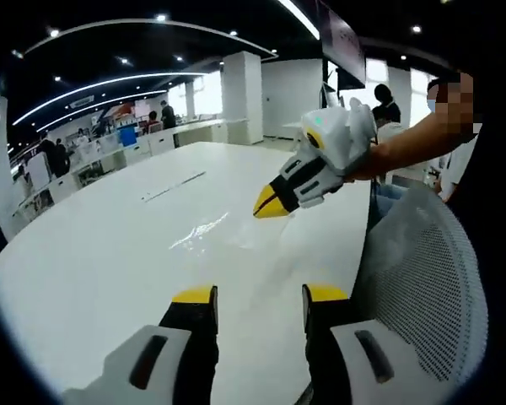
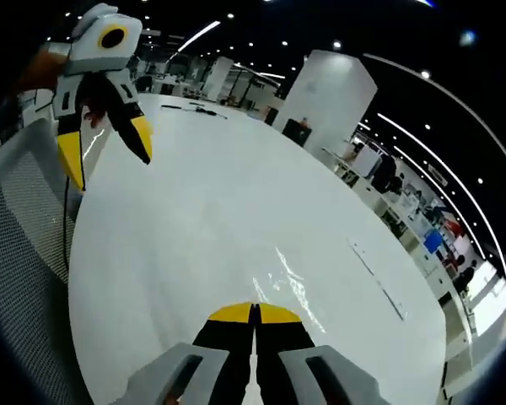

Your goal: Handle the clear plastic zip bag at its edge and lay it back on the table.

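Two grippers are hanging over a big white table (image 1: 110,253) here, with yellow tips on the jaws. In the left gripper view, the left gripper (image 1: 258,297) is sitting with its jaws spread apart, a clear gap of table showing between the tips, nothing in them. The right gripper (image 1: 270,202) is coming in from the right side of that view, held up by a person's hand (image 1: 379,156), its tips pinched together into one yellow point above the table.

The right gripper view is backing that up: the right gripper (image 2: 255,314) is showing its two tips pressed tight together, and I can't make out any plastic between them, so it's looking clenched on nothing. The left gripper (image 2: 105,143) is hovering up in the far left of that view, jaws splayed wide.

The clear plastic zip bag (image 1: 204,229) is lying flat on the table, really only readable as shiny wrinkly glare. In the left gripper view it's sitting out past the left jaws, below the right gripper's tips. In the right gripper view, the bag (image 2: 282,283) is lying just beyond the closed tips; whether they're touching its edge, I can't tell.

A grey mesh chair back (image 1: 422,278) is standing at the table's near edge. Another long thin thing (image 1: 173,186) is lying farther out across the table, too small to identify.
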`<control>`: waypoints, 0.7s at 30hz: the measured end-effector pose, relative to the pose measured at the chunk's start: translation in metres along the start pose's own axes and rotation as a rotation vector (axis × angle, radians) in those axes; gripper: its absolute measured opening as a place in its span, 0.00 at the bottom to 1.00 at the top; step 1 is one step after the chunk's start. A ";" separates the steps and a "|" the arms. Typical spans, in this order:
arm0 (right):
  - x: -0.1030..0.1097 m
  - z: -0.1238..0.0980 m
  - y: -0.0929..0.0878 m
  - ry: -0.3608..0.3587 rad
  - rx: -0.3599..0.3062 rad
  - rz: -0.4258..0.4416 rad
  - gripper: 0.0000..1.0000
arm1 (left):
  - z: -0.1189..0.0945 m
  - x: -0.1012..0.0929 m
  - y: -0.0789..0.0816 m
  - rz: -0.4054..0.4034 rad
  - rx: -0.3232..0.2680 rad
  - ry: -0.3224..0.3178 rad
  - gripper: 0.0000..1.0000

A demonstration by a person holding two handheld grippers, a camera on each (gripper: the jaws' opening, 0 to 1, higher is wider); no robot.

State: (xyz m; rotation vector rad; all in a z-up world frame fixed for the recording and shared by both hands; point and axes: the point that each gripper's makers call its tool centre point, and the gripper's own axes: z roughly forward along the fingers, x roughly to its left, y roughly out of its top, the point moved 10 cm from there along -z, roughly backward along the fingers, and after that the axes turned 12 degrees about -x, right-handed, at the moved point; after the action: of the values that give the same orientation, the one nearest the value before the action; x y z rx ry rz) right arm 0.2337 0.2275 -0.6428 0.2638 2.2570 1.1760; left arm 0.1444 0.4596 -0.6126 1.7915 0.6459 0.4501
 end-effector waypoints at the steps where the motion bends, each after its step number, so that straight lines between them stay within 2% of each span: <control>1: 0.001 0.001 -0.001 0.004 0.000 -0.004 0.00 | -0.001 -0.001 -0.002 -0.002 0.003 0.005 0.39; 5: 0.005 0.005 -0.006 0.009 0.009 -0.026 0.00 | -0.010 -0.003 -0.015 -0.013 0.014 0.021 0.40; 11: 0.012 0.010 -0.010 0.044 0.024 0.013 0.00 | -0.018 -0.011 -0.031 -0.010 0.040 0.033 0.41; 15: 0.019 0.016 -0.014 0.083 0.036 0.037 0.00 | -0.021 -0.015 -0.039 -0.006 0.058 0.042 0.41; 21: 0.026 0.021 -0.014 0.115 0.059 0.013 0.00 | -0.021 -0.018 -0.044 0.004 0.062 0.052 0.40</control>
State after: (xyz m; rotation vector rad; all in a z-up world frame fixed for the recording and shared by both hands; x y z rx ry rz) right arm 0.2260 0.2445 -0.6741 0.2400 2.3957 1.1601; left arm 0.1085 0.4737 -0.6474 1.8449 0.6992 0.4858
